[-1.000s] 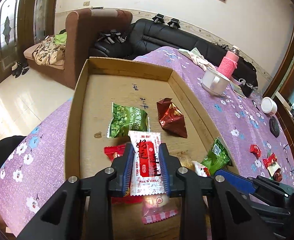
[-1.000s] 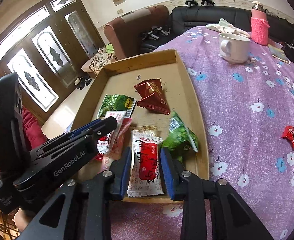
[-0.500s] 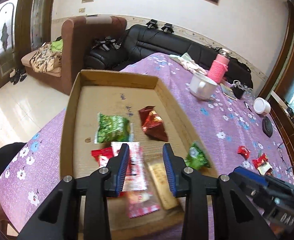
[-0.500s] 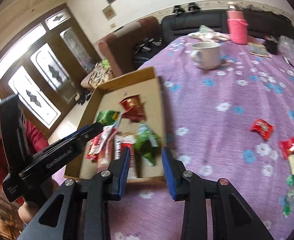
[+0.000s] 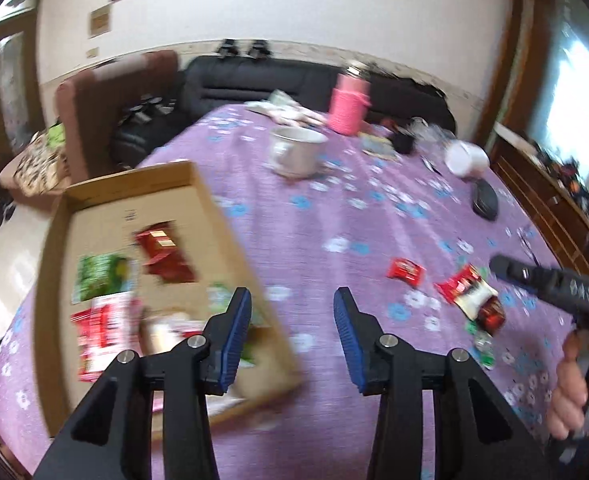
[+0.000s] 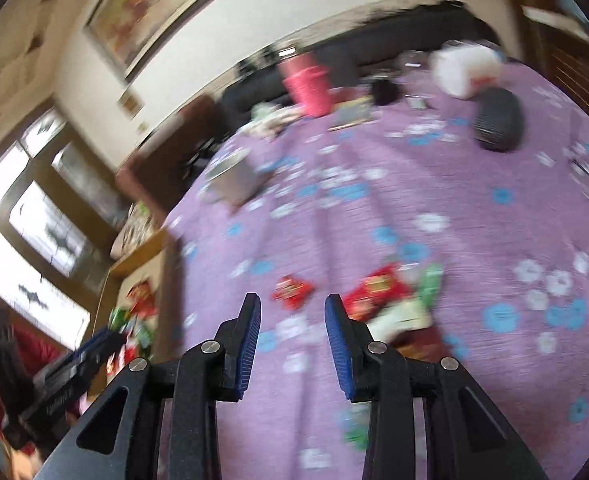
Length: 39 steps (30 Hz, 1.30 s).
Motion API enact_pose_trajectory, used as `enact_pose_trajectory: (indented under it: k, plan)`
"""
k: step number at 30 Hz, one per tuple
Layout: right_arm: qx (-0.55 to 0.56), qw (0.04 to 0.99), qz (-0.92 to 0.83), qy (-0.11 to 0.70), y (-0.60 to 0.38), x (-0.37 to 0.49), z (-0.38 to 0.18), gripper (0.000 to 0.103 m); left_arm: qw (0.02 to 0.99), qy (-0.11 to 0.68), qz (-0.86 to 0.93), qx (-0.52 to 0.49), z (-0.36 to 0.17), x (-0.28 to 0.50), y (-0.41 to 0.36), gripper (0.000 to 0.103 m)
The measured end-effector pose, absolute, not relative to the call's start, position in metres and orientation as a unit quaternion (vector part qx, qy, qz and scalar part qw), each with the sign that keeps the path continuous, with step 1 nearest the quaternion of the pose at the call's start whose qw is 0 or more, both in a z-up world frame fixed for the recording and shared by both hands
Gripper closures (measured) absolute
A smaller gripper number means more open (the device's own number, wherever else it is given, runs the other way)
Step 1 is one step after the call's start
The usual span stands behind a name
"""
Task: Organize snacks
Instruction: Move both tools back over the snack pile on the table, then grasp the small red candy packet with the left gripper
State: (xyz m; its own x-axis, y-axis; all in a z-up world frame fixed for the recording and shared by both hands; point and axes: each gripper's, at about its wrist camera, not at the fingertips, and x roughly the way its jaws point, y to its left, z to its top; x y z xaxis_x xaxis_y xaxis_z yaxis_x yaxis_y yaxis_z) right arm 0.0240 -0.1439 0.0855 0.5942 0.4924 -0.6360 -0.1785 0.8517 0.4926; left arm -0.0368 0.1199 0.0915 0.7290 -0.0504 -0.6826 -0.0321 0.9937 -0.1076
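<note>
Left tool (image 5: pixel 292 312): jaws parted, just been opening, nothing between them, over the purple counter (image 5: pixel 334 216) at the cardboard tray (image 5: pixel 50 248) edge. Right tool (image 6: pixel 292 316): released, empty. Loose snacks (image 6: pixel 378 292) just beyond it; other packets (image 5: pixel 106 280) lie in tray.

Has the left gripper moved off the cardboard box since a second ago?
Yes. The left gripper has swung rightward: its fingers, earlier centred over the cardboard box, now straddle the box's right wall, empty, having just opened.

purple flowered tablecloth (image 5: pixel 334 216); pink bottle (image 5: pixel 349 106); red snack packet (image 5: pixel 404 271)
</note>
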Motion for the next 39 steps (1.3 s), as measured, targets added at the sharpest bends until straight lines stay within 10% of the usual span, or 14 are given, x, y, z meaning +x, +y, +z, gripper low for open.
enact_pose_trajectory:
  k: [18,24,39]
  plan:
    - [0.277,0.846,0.144,0.432,-0.199,0.040,0.062,0.066,0.871,0.483,-0.086,-0.007,0.023,0.089,0.006,0.055]
    - [0.265,0.852,0.146,0.428,-0.195,0.041,0.062,0.066,0.886,0.460,-0.062,0.017,0.019,0.084,0.008,0.081]
    - [0.193,0.829,0.298,0.433,-0.136,0.052,0.050,0.065,0.905,0.420,-0.059,-0.036,0.049,0.075,0.053,0.082]
